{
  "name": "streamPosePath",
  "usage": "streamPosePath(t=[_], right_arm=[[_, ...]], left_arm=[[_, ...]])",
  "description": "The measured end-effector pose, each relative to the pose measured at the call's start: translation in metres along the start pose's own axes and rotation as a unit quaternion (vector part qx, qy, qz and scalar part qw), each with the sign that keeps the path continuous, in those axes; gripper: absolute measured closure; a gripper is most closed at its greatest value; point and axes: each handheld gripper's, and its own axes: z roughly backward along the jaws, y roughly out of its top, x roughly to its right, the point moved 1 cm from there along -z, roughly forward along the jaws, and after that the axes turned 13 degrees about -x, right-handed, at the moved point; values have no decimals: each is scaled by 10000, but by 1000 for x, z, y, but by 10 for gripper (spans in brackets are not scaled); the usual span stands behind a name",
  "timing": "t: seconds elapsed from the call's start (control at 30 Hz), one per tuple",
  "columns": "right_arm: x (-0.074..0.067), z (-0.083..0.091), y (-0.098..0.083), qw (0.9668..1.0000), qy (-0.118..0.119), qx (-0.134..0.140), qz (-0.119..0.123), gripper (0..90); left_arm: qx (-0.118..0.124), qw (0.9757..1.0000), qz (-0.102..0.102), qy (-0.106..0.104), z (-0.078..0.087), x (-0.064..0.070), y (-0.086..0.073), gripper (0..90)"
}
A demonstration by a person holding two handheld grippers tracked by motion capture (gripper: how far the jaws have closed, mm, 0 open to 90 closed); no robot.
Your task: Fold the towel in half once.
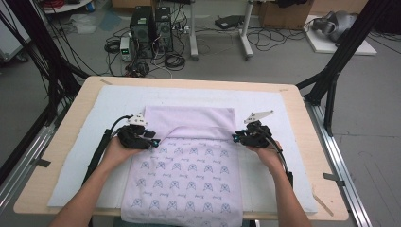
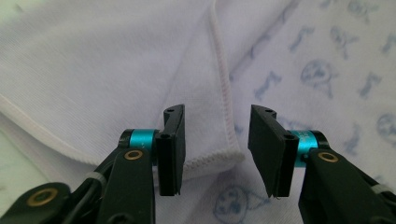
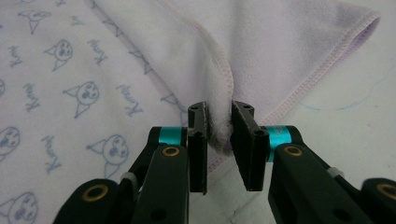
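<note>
A pale lilac cloth (image 1: 189,175) printed with small blue cat faces lies on the white mat, and its near end hangs over the table's front edge. Its far end is folded back toward me, so the plain side (image 1: 189,120) faces up. My left gripper (image 1: 153,142) is at the fold's left corner. In the left gripper view that gripper (image 2: 217,140) stands open, with the stitched hem corner (image 2: 224,156) lying loose between the jaws. My right gripper (image 1: 235,138) is at the fold's right corner. In the right gripper view it (image 3: 219,135) is shut on a bunched bit of the hemmed edge (image 3: 219,93).
A white mat (image 1: 85,142) covers most of the wooden table (image 1: 47,179). Black frame posts stand at the far left and far right corners. Computer towers (image 1: 151,28) and cables sit on the floor beyond the table.
</note>
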Motion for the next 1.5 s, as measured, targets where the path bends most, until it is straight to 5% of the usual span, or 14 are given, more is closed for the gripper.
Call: streamPosePath(t=[0.2, 0.37, 0.6, 0.77, 0.9, 1.0, 1.07, 1.23, 1.33, 1.5], right_arm=[[0, -5, -4, 9999, 71, 80, -47, 768], [-6, -2, -2, 9997, 88, 190, 79, 787], [-19, 23, -4, 9982, 120, 489, 312, 820], [-42, 47, -13, 9953, 178, 726, 615, 830], [-65, 60, -31, 9928, 324, 785, 844, 830], [-84, 69, -53, 9893, 707, 821, 976, 813], [-91, 71, -62, 9883, 761, 757, 1085, 725], [-82, 70, -59, 9888, 841, 920, 817, 624], [-82, 55, -52, 9915, 708, 728, 815, 601], [-91, 25, -46, 9908, 842, 398, 982, 579]], left_arm=[[203, 9997, 4, 128, 0, -3, -8, 859], [329, 9993, -15, 183, 11, -2, -11, 869], [787, 9964, -29, 305, 54, 6, -21, 869], [896, 9946, -319, 419, 82, 29, -31, 870], [874, 9943, -448, 415, 94, 50, -56, 870], [851, 9955, -405, 58, 96, 63, -81, 857], [828, 9962, -271, -79, 96, 66, -90, 715], [767, 9970, -131, -43, 86, 57, -84, 597], [617, 9979, -184, -45, 73, 54, -81, 602], [370, 9990, -260, -4, 54, 54, -89, 628]])
